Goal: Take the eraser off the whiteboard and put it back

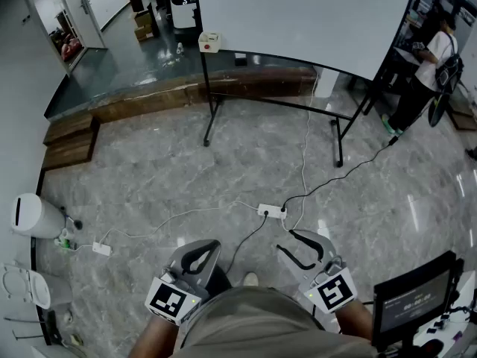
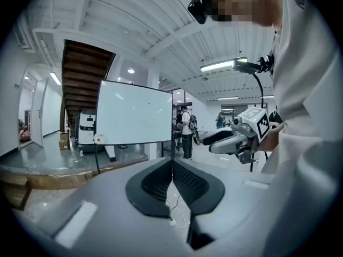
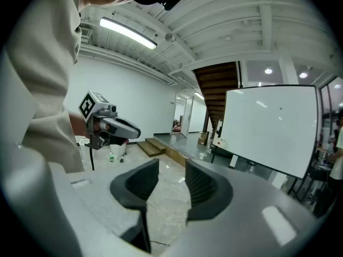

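Fingers, left gripper (image 2: 172, 164): the pads are pressing flat against each other, clenched on nothing; only floor and a thin cable are showing beyond the tips.
Fingers, right gripper (image 3: 171, 171): the jaws are standing wide apart, released, with bare marble floor showing through the gap. Nothing is touching either pad.
Eraser (image 1: 209, 42): a small white block with a red spot, which I am taking to be the eraser, is sitting at the lower left corner of the whiteboard. It is far from both grippers.
Whiteboard (image 1: 305, 13): it is standing on a black frame at the far side of the room, its face showing blank.
Grippers' place: both are hovering near the person's body, tilting slightly down and pointing toward the board, well apart from it.
Step in hand: the approach is, by my reading, only beginning. The eraser is not yet being taken off the board.
Next move: this is calling for walking across the floor, stepping past the power strip (image 1: 272, 211) and its cables. The open right gripper should then be rising level with the eraser, so that the jaws are straddling it before closing.
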{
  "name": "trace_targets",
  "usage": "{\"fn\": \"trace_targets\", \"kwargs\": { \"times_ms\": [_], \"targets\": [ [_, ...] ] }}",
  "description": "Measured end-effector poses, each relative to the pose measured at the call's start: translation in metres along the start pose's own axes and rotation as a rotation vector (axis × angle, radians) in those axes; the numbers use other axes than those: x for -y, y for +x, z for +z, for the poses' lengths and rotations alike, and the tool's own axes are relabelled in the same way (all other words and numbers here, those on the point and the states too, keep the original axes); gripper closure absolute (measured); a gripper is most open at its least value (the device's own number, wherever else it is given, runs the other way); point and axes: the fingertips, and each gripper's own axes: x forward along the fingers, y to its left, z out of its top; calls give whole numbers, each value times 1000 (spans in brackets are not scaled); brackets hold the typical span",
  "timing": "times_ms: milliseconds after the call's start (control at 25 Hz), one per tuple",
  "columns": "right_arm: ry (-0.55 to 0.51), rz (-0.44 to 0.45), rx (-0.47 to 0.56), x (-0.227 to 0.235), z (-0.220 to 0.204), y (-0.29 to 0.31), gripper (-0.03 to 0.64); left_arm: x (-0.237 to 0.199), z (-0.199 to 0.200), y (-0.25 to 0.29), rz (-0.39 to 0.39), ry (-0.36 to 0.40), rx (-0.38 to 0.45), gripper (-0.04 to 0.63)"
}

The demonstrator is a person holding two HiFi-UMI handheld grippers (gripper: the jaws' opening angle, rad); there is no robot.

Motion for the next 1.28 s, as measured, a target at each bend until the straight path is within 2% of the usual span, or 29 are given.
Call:
{"fn": "trace_targets", "kwargs": {
  "times_ms": [240, 440, 760, 920, 1040, 1160, 1280],
  "targets": [
    [-5, -8, 33, 0, 2, 0, 460, -1, -6, -4, -2, 22, -13, 584],
    [17, 11, 24, -6, 0, -4, 465, 5, 14, -9, 15, 41, -6, 584],
    [-30, 115, -35, -33, -13, 9, 465, -29, 1, -41, 112, 63, -26, 584],
    [-7, 153, -46, -44, -9, 22, 470, -55, 4, -58, 164, 58, -26, 584],
    [-55, 184, -74, -56, -8, 48, 556, -77, -1, -70, 189, 47, -8, 584],
    [-112, 191, -78, -72, 1, 84, 609, -102, -21, -86, 193, 16, -14, 584],
    [-102, 173, -75, -84, 14, 119, 615, -131, -37, -102, 189, -11, -41, 586]
  ]
}}
